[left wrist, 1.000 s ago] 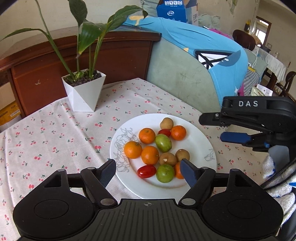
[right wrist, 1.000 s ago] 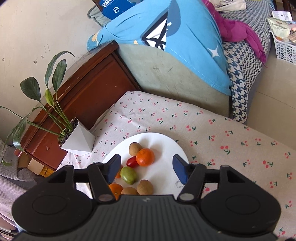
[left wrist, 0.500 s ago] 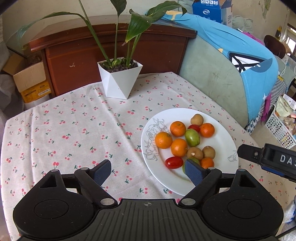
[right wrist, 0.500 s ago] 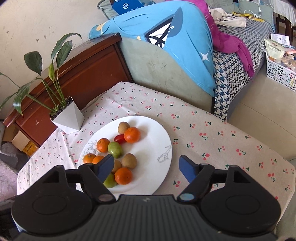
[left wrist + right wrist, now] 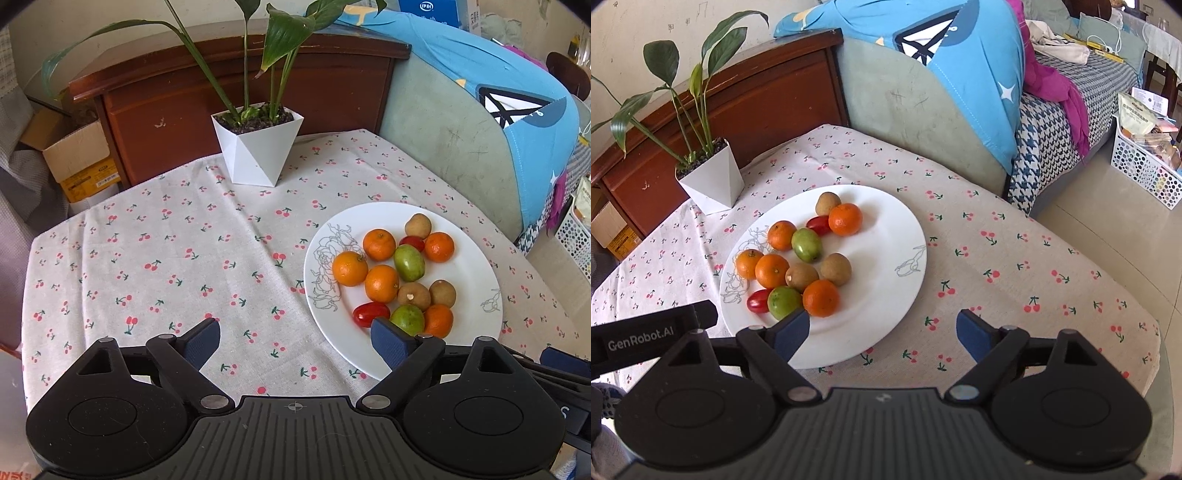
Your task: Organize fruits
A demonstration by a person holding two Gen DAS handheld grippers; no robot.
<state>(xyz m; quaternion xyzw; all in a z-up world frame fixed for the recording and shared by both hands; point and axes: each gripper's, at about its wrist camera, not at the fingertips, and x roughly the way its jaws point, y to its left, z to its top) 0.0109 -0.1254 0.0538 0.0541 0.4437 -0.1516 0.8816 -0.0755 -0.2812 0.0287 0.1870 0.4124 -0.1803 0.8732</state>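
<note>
A white plate (image 5: 469, 266) (image 5: 886, 236) on the cherry-print tablecloth holds several oranges (image 5: 381, 283) (image 5: 845, 219), brown kiwis (image 5: 413, 295) (image 5: 835, 269), two green fruits (image 5: 408, 262) (image 5: 806, 244) and two red tomatoes (image 5: 370, 314) (image 5: 759, 300). My left gripper (image 5: 295, 341) is open and empty, above the cloth at the plate's near left edge. My right gripper (image 5: 882, 334) is open and empty, above the plate's near right edge. The left gripper's body shows in the right wrist view (image 5: 650, 336).
A white faceted pot with a green plant (image 5: 258, 147) (image 5: 711, 181) stands at the table's far side. A wooden headboard (image 5: 240, 99) and a sofa with blue cloth (image 5: 942, 92) lie behind. A white basket (image 5: 1145, 162) sits on the floor to the right.
Both grippers have pulled back and shifted, the left one to the left, so the plate sits further right in the left view. The right view now shows the whole plate. Jaws stay open.
</note>
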